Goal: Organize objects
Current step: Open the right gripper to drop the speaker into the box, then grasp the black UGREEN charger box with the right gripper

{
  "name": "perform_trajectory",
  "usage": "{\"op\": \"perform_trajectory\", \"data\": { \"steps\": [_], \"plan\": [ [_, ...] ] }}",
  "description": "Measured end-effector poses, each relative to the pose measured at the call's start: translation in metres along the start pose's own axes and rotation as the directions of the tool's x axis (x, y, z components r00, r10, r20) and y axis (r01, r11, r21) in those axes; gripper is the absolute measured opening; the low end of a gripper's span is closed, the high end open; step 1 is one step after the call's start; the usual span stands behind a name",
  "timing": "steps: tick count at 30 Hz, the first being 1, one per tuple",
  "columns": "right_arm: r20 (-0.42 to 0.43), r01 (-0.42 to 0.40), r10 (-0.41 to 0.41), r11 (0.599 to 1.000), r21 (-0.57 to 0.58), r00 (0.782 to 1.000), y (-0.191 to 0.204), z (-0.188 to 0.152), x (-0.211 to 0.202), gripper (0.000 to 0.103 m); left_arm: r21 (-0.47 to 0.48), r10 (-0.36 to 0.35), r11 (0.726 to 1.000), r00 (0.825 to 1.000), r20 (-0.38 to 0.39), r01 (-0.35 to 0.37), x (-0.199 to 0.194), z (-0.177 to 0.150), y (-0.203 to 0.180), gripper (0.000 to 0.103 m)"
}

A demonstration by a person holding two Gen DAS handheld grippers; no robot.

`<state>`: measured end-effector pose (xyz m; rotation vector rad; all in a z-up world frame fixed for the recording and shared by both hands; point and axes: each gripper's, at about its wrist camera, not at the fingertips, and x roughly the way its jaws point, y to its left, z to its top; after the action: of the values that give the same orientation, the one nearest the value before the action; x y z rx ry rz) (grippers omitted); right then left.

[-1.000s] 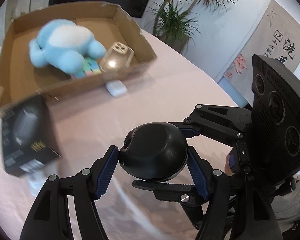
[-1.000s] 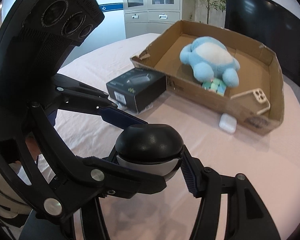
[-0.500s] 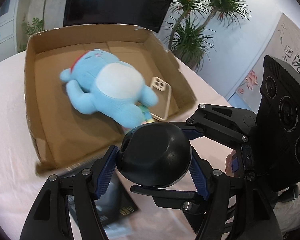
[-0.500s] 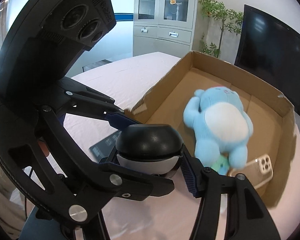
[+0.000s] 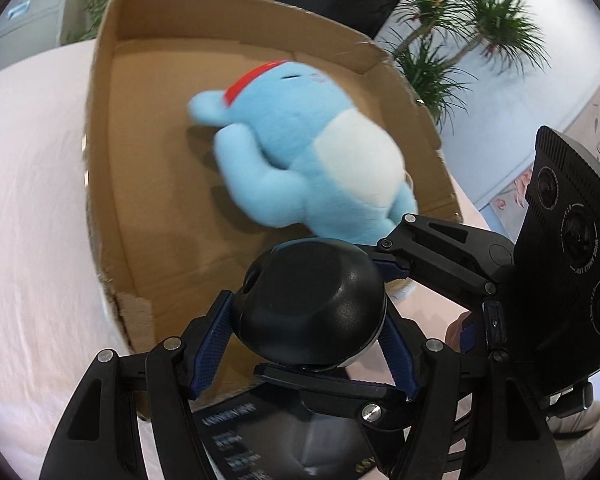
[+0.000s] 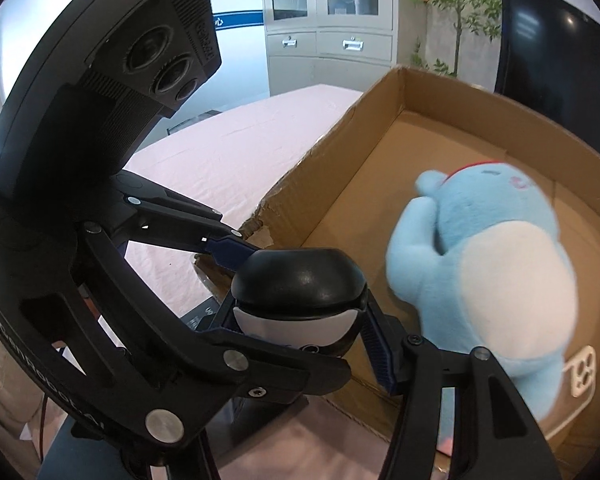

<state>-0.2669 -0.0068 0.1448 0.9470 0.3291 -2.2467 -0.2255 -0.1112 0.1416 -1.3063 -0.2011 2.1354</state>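
Both grippers hold one black and white round device (image 5: 312, 304), also in the right wrist view (image 6: 300, 296). My left gripper (image 5: 304, 344) is shut on it from one side and my right gripper (image 6: 304, 320) from the other. The device hangs over the near edge of an open cardboard box (image 5: 100, 184), which also shows in the right wrist view (image 6: 340, 184). A blue plush toy (image 5: 312, 160) lies in the box on its back, also in the right wrist view (image 6: 496, 280).
A clear phone case (image 6: 582, 374) lies in the box beside the plush. A black carton (image 5: 284, 444) sits on the pink tablecloth (image 5: 28, 208) under the grippers. A dark screen and potted plants (image 5: 460, 40) stand behind the box.
Both grippers carried the device forward and up to the box's near edge. The box and plush now fill the views; the black carton has slipped beneath the grippers.
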Motion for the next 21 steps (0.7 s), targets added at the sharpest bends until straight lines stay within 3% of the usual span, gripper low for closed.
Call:
{"op": "perform_trajectory", "data": {
  "steps": [7,11,13,15,17,18,21],
  "plan": [
    [0.0,0.018,-0.018,0.997,0.07,1.0,-0.007,0.001,0.009,0.059,-0.093,0.082,0.993,0.994,0.075,-0.075,-0.012,0.002,0.015,0.072],
    [0.025,0.053,-0.057,0.993,0.109,0.998,-0.01,0.001,-0.01,0.074,-0.066,0.151,0.987,0.983,0.108,-0.144,-0.036,-0.001,0.006,0.076],
    [0.036,0.077,-0.083,0.989,0.129,0.996,-0.011,0.0,-0.024,0.075,-0.053,0.233,0.972,0.966,0.112,-0.228,-0.051,-0.004,0.003,0.076],
    [0.04,0.077,-0.084,0.985,0.155,0.996,-0.011,-0.002,-0.035,0.079,-0.037,0.369,0.929,0.924,0.098,-0.367,-0.061,-0.008,0.002,0.076],
    [0.028,0.075,-0.082,0.978,0.195,0.996,-0.01,-0.008,-0.044,0.079,-0.015,0.432,0.902,0.898,0.082,-0.432,-0.068,-0.013,0.004,0.076],
    [0.027,0.061,-0.069,0.974,0.219,0.997,-0.01,-0.011,-0.046,0.079,-0.01,0.438,0.898,0.895,0.086,-0.439,-0.073,-0.016,0.002,0.076],
    [0.018,-0.009,0.004,0.952,0.306,1.0,-0.005,-0.027,-0.054,0.079,-0.025,0.405,0.914,0.907,0.114,-0.405,-0.083,-0.019,0.001,0.076]
  ]
}}
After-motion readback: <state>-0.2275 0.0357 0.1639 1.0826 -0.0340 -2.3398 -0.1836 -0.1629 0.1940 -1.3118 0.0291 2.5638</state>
